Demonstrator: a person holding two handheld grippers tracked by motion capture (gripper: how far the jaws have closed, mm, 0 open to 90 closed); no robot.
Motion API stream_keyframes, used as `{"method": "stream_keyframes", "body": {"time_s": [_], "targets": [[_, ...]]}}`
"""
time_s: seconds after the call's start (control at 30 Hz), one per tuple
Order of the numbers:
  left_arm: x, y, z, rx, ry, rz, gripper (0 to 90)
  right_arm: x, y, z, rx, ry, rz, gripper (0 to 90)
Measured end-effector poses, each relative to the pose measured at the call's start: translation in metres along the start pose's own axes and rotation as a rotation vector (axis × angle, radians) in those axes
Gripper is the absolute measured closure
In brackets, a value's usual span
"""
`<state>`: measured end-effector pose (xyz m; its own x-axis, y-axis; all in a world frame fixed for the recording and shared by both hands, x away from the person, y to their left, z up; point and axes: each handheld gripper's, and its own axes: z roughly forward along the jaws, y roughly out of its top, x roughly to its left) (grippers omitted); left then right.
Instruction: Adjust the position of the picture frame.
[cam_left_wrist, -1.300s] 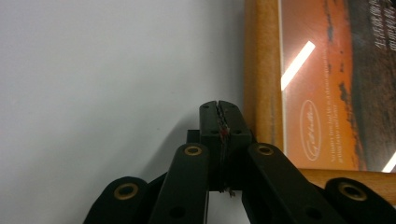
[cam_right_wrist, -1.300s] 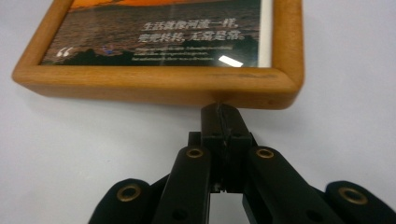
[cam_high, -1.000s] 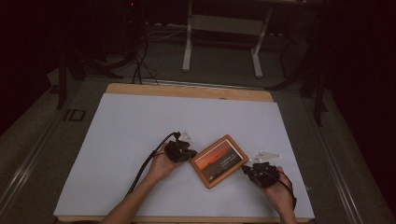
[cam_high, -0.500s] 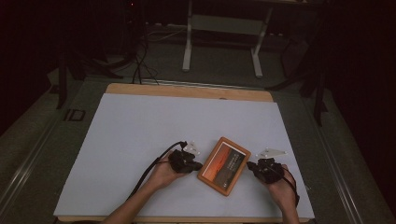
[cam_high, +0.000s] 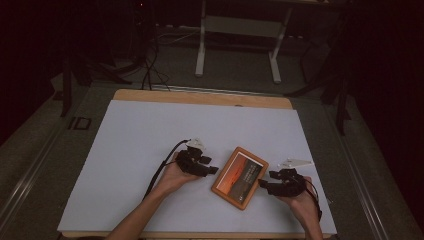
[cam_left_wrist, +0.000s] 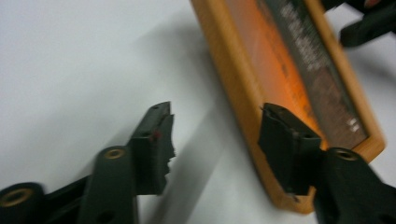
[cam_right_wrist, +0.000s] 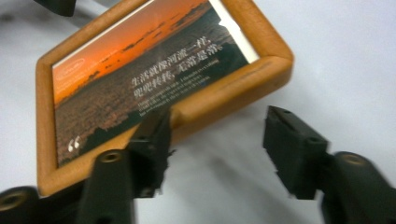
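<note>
A wooden picture frame (cam_high: 240, 176) with an orange sunset print lies flat and askew on the white table top (cam_high: 150, 130). My left gripper (cam_high: 212, 170) lies just left of it and my right gripper (cam_high: 262, 184) just right of it, each held in a hand. In the left gripper view my gripper (cam_left_wrist: 215, 109) is open, its jaws having just been opening; the frame (cam_left_wrist: 280, 60) has its long edge by the right jaw, with bare table between. In the right gripper view my gripper (cam_right_wrist: 217, 113), also just opening, stands open at the frame's (cam_right_wrist: 140, 79) edge without gripping it.
A bare wooden strip (cam_high: 200, 97) runs along the table's far edge. Beyond it on the dark floor stand a metal stand's legs (cam_high: 235, 55) and cables (cam_high: 147, 70). A cable (cam_high: 160, 170) trails back from the left gripper.
The frame has turned more end-on and slid slightly towards the near edge. Both hands have shifted a little with it.
</note>
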<state>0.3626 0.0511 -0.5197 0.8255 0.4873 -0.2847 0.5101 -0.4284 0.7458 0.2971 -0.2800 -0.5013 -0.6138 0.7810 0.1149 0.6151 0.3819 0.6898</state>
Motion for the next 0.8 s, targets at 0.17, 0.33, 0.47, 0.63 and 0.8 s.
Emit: {"method": "stream_keyframes", "body": {"time_s": [0.17, 0.33, 0.47, 0.63, 0.8], "targets": [[-0.001, 0.003, 0.011, 0.002, -0.051, -0.020, 29.8, 0.000, 0.001, 0.006, -0.001, 0.033, 0.049, 22.3], [-0.005, 0.006, 0.023, 0.027, -0.083, -0.025, 24.1, 0.001, 0.002, 0.014, 0.019, 0.059, 0.086, 14.1], [-0.006, 0.009, 0.031, 0.053, -0.111, -0.029, 23.3, 0.002, 0.002, 0.020, 0.029, 0.072, 0.110, 11.6], [-0.005, 0.008, 0.042, 0.079, -0.156, -0.050, 23.3, -0.001, 0.001, 0.029, 0.029, 0.152, 0.185, 11.3], [-0.006, 0.010, 0.047, 0.098, -0.166, -0.051, 23.3, 0.000, 0.001, 0.037, 0.045, 0.180, 0.210, 11.6]]}}
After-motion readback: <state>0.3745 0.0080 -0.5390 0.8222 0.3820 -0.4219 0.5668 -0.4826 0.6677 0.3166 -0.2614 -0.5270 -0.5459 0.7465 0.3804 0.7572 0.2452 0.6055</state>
